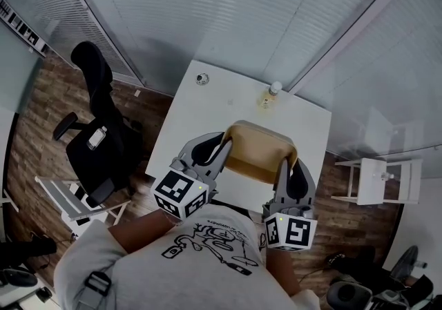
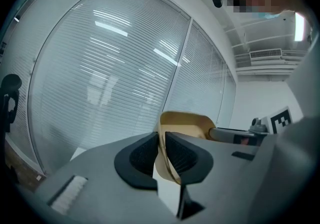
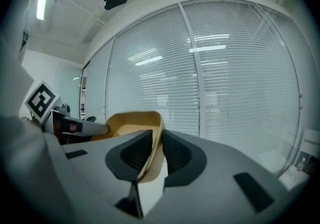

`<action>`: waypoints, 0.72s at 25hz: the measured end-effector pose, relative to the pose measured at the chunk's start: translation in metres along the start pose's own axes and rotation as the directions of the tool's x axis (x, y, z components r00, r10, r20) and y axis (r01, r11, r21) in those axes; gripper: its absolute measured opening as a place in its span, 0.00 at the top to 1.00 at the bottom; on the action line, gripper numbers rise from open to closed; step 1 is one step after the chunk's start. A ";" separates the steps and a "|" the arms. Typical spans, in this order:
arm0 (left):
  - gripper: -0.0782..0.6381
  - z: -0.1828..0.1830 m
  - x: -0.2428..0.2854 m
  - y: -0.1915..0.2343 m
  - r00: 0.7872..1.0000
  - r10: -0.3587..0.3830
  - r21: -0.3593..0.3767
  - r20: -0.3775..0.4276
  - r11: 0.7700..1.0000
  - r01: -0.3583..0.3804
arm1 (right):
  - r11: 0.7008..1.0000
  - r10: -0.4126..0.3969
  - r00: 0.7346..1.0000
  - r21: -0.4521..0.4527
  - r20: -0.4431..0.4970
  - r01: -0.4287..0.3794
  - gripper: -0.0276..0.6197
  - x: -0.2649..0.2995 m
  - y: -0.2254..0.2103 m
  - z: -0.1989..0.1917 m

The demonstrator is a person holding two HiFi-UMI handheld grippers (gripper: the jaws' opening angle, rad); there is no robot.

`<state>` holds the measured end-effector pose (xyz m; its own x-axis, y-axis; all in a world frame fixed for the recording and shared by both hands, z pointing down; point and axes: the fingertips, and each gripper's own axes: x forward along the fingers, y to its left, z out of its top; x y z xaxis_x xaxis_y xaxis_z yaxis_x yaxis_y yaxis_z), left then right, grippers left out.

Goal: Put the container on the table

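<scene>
The tan container (image 1: 257, 152) hung between both tongs over the near edge of the white desk (image 1: 207, 119), its open side up. The left tongs (image 1: 219, 150) were clamped on the container's left wall. In the left gripper view the thin tan rim (image 2: 186, 119) ran straight between the two dark pads (image 2: 142, 155), which pinched it from either side. The right tongs (image 1: 286, 169) held the opposite wall in the same manner, and the right gripper view showed the wall (image 3: 134, 119) squeezed between that pair of pads (image 3: 176, 152).

By my judgement the task was midway. The container was gripped and carried to the desk, but it seemed not yet set down, though no view showed its underside plainly. What remained was to lower it onto the bare surface and part both tongs.

A small bottle (image 1: 270, 97) stood near the far edge of the desk and a little round object (image 1: 202, 79) lay at the far left corner, both well apart from the container. An office chair (image 1: 97, 126) stood to the left of the desk
</scene>
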<state>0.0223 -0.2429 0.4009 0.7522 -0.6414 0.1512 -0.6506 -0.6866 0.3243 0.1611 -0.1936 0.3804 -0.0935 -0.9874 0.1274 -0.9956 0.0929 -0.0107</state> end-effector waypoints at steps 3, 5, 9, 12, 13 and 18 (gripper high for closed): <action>0.85 -0.006 0.006 -0.003 1.000 -0.003 -0.005 -0.015 1.000 0.003 | 1.000 -0.009 1.000 0.002 -0.012 0.009 0.87 -0.001 -0.007 -0.006; 0.85 -0.010 0.009 -0.005 1.000 -0.007 -0.007 -0.025 1.000 0.007 | 1.000 -0.017 1.000 0.003 -0.021 0.017 0.87 -0.001 -0.011 -0.010; 0.85 -0.018 0.015 -0.004 0.999 -0.013 -0.016 -0.046 1.000 0.012 | 1.000 -0.025 0.999 0.002 -0.039 0.025 0.87 0.001 -0.016 -0.018; 0.85 -0.022 0.019 -0.003 0.998 -0.011 -0.018 -0.058 1.000 0.010 | 0.999 -0.025 0.998 0.021 -0.055 0.026 0.87 0.004 -0.019 -0.026; 0.85 -0.024 0.020 -0.002 0.998 -0.011 -0.018 -0.063 1.000 0.010 | 0.999 -0.025 0.998 0.029 -0.062 0.027 0.87 0.005 -0.020 -0.030; 0.85 -0.036 0.025 0.000 0.996 -0.014 -0.034 -0.090 0.999 0.011 | 0.999 -0.030 0.995 0.042 -0.094 0.034 0.87 0.008 -0.025 -0.047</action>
<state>0.0451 -0.2463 0.4384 0.7679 -0.5979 0.2299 -0.6381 -0.6820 0.3574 0.1850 -0.1977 0.4282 -0.0632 -0.9735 0.2198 -0.9974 0.0539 -0.0480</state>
